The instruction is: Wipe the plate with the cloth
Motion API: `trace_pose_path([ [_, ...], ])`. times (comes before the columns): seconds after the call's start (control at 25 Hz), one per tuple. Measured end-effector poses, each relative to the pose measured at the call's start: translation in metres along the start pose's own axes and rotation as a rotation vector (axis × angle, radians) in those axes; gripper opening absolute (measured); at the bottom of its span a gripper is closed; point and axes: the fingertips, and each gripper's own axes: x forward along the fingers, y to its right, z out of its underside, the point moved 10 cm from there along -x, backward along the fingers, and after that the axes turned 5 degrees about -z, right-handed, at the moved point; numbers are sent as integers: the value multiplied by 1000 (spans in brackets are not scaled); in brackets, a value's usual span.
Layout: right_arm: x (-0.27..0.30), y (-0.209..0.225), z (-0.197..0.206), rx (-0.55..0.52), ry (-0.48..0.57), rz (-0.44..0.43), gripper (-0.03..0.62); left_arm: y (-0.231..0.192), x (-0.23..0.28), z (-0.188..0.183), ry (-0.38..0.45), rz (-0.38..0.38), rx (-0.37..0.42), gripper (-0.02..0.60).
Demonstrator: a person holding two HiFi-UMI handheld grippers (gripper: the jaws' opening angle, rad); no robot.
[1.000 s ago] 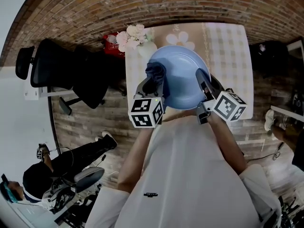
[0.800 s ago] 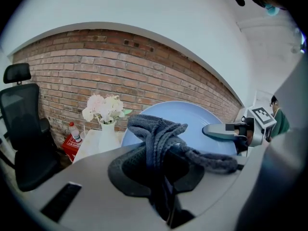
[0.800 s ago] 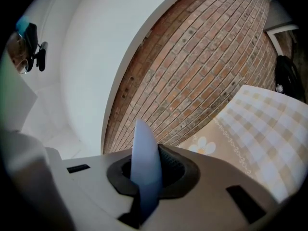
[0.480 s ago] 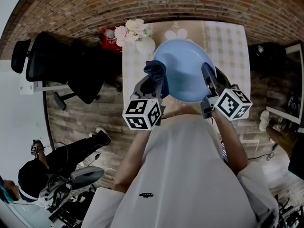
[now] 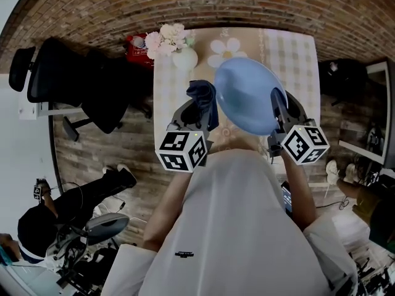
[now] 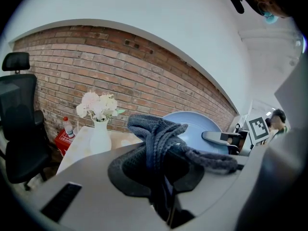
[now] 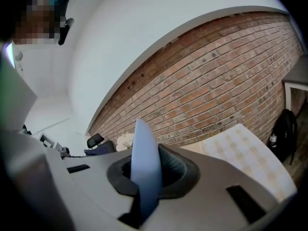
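Your right gripper (image 5: 277,106) pinches the blue plate (image 5: 244,97) by its rim, up over the table (image 5: 296,48). The plate looks hard, slippery and breakable, so hold the rim tight. Your left gripper (image 5: 199,111) squeezes the soft, floppy cloth (image 5: 202,96) just beside it.

Tilted blue plate (image 5: 245,94), bunched dark cloth (image 5: 202,98)

Dark cloth (image 5: 202,97) in left hand-held gripper (image 5: 199,113), blue plate (image 5: 244,91) in right hand-held gripper (image 5: 285,108)
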Motion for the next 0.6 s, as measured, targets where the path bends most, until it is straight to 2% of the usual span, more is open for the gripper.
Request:
trace_pose_path([
  [0.32,-6,-2,0,-132,-8,73,58,1,2,6,-16,9,-10,61],
  [0.6,-6,3,-5,-181,-52,48,58,3,6,7,-32,26,-12,61],
])
